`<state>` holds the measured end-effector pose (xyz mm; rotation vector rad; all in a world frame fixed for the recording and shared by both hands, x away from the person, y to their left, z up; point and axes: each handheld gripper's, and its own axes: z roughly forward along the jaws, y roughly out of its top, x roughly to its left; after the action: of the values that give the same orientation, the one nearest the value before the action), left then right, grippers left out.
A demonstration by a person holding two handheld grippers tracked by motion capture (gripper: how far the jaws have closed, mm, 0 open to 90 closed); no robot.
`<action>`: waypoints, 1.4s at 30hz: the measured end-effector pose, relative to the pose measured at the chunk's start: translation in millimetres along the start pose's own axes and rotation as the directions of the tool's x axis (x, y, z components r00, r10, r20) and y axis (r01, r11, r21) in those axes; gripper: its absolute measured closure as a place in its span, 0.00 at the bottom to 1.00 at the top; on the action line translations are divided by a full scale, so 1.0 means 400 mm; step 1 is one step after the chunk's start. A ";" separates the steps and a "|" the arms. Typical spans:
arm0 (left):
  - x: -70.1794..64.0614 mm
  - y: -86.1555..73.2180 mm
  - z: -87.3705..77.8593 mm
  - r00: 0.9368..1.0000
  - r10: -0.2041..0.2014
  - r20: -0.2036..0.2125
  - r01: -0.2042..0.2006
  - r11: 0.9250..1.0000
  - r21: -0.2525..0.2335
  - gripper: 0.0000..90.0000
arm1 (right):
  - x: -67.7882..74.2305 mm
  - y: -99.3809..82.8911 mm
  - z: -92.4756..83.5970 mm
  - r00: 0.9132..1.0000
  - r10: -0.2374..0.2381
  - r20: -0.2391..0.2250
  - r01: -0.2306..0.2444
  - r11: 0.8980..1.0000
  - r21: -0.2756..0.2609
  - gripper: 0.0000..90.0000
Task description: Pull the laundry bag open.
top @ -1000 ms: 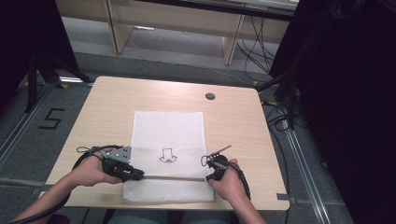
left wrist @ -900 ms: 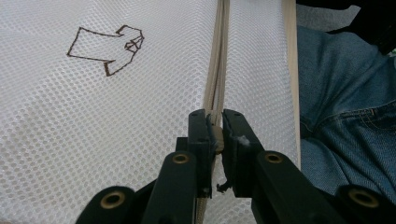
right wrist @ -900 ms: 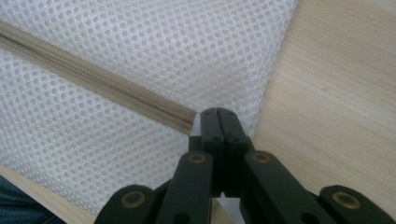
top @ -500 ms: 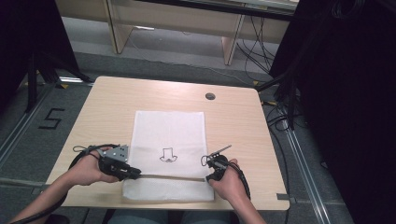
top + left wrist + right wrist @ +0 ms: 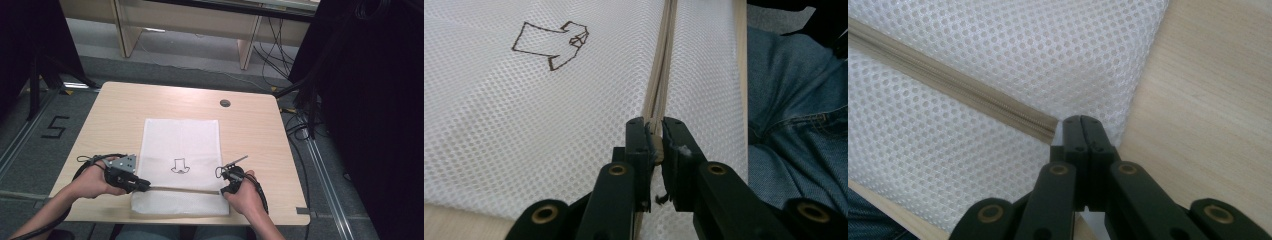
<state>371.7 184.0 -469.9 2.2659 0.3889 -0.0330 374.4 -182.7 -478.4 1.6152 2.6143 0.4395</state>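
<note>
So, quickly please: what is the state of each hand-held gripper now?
Left hand-held gripper: closed on the zipper pull.
Right hand-held gripper: closed, pinching the mesh bag edge.

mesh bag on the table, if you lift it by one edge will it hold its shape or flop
The mesh bag would probably flop: it is thin perforated fabric lying flat on the table. It likely weighs little, being mostly holes. The zipper, pinched by the left gripper and the right gripper, looks like the firmest line.
</note>
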 end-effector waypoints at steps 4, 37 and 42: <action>-0.001 0.001 0.000 1.000 -0.002 0.004 0.002 1.000 0.004 0.91 | 0.000 0.000 0.000 1.000 -0.002 0.000 0.002 1.000 -0.001 1.00; 0.018 -0.015 -0.032 0.999 -0.025 -0.031 0.026 0.999 0.021 0.91 | -0.002 0.000 -0.001 1.000 0.001 -0.014 -0.001 1.000 -0.002 1.00; 0.022 -0.015 -0.034 1.000 -0.006 -0.020 0.007 1.000 0.022 0.91 | -0.002 0.000 0.000 1.000 0.001 -0.013 -0.002 1.000 -0.002 1.00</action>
<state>376.9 200.0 -466.6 2.2878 0.4081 -0.0182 374.7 -183.5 -478.3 1.6194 2.6215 0.4546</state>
